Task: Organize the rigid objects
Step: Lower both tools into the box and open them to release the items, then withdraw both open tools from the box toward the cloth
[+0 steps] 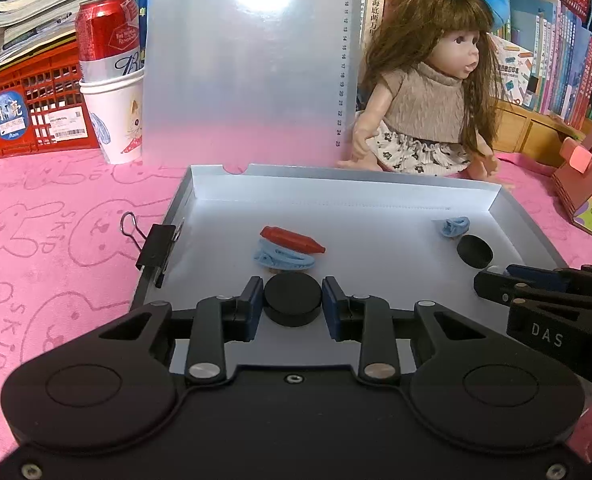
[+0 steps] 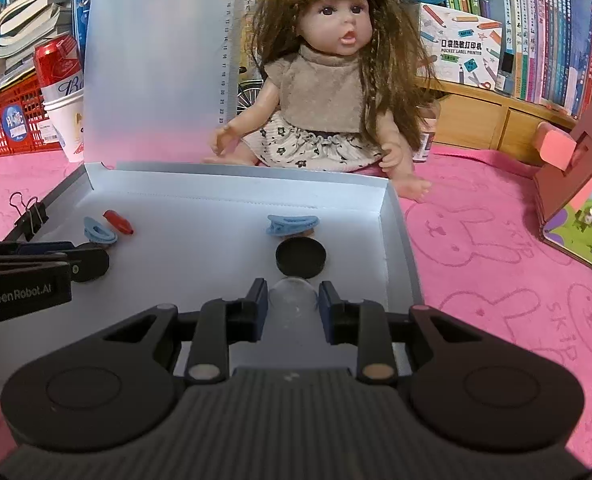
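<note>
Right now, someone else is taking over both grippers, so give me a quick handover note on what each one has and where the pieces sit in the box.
Left gripper: closed on a black puck, low over the near part of the open box.
Right gripper: closed on a clear ball, near the box's right side.
In the box: red crayon lying over a blue clip on the left; second blue clip and second black puck on the right.
Binder clip is on the box's left wall.
Done: four loose pieces are inside.
Left: probably release the puck and ball inside.
</note>
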